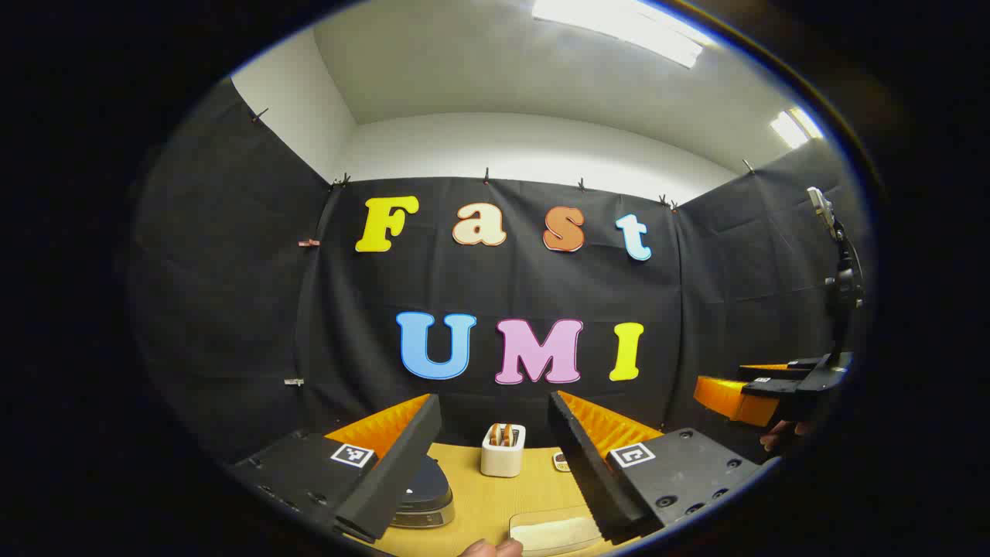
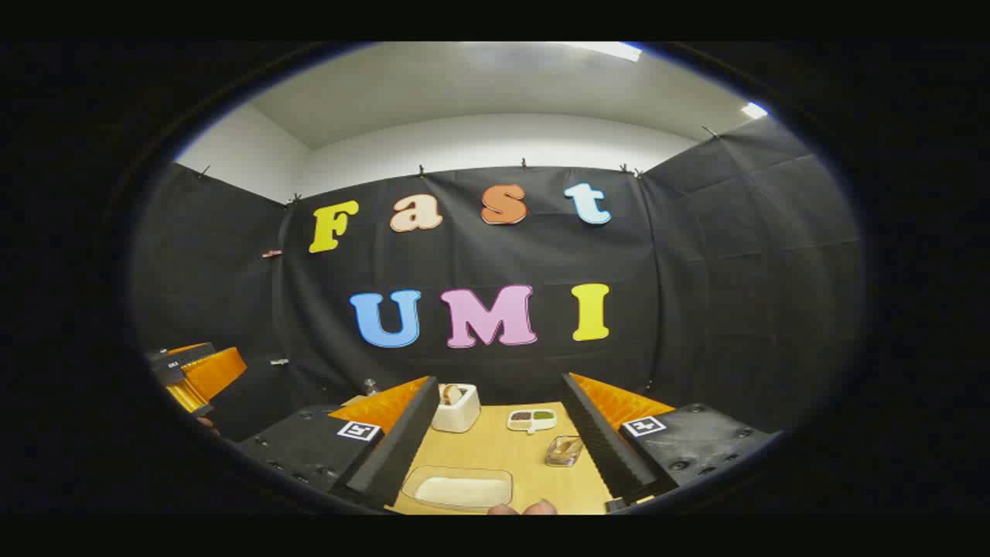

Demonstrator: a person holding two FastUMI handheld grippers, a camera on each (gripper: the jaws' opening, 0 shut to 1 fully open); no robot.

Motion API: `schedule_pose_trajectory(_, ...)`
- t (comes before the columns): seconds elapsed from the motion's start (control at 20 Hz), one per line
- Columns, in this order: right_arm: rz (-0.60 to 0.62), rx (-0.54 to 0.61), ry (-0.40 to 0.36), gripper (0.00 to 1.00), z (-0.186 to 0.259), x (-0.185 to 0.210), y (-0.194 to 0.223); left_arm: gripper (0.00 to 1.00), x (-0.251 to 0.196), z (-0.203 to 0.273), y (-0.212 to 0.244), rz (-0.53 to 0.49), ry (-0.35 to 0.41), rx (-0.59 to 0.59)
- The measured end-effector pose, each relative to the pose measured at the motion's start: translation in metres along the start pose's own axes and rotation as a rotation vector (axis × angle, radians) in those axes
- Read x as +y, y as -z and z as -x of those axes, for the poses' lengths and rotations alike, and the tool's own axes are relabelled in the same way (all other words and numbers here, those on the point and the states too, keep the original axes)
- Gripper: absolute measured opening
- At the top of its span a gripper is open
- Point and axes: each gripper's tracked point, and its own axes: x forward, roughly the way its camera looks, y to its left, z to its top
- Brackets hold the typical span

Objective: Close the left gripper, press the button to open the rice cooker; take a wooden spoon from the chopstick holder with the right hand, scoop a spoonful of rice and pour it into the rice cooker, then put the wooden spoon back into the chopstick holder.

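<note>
The dark rice cooker [image 1: 424,493], lid down, sits on the wooden table, partly behind my left gripper's near finger. A white chopstick holder [image 1: 503,450] with wooden spoons stands at the table's back middle. A shallow tray of white rice [image 1: 554,534] lies at the front. My left gripper [image 1: 495,402] hangs open above the table, holding nothing. In the right gripper view the chopstick holder [image 2: 456,408] and the rice tray [image 2: 462,490] lie ahead of my open, empty right gripper [image 2: 499,381]. The left gripper [image 2: 193,375] shows far left there.
A small divided dish [image 2: 531,419] and a clear glass container [image 2: 564,450] stand right of the holder. The right gripper [image 1: 735,394] and a hand show at the left view's right edge. A camera stand [image 1: 839,271] rises on the right. Black cloth walls surround the table.
</note>
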Motion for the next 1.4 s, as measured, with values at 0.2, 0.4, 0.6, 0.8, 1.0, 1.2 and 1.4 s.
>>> schedule_pose_trajectory(0.2, 0.021, -0.022, -0.009, 0.97, -0.002, -0.003, -0.006, 0.95, -0.002, -0.001, 0.004, 0.004, -0.006, 0.020)
schedule_pose_trajectory(0.4, 0.020, -0.010, -0.017, 0.97, -0.004, -0.003, 0.000, 0.95, 0.000, -0.004, 0.009, 0.000, -0.018, 0.032)
schedule_pose_trajectory(0.6, 0.022, -0.010, -0.014, 0.98, -0.004, -0.006, 0.000, 0.95, 0.002, -0.005, 0.013, 0.009, -0.026, 0.046)
schedule_pose_trajectory(0.8, 0.019, -0.006, -0.015, 0.97, -0.005, -0.007, 0.002, 0.95, 0.003, -0.007, 0.017, 0.004, -0.027, 0.057)
schedule_pose_trajectory(1.0, 0.017, -0.002, -0.028, 0.98, -0.008, -0.001, 0.004, 0.95, 0.005, -0.009, 0.018, -0.001, -0.028, 0.057)
schedule_pose_trajectory(1.2, 0.029, 0.000, -0.046, 0.97, -0.013, 0.008, 0.005, 0.95, 0.015, -0.012, 0.023, -0.005, -0.041, 0.069)
schedule_pose_trajectory(1.4, 0.028, 0.005, -0.066, 0.98, -0.019, 0.022, 0.007, 0.95, 0.033, -0.017, 0.030, -0.003, -0.067, 0.081)
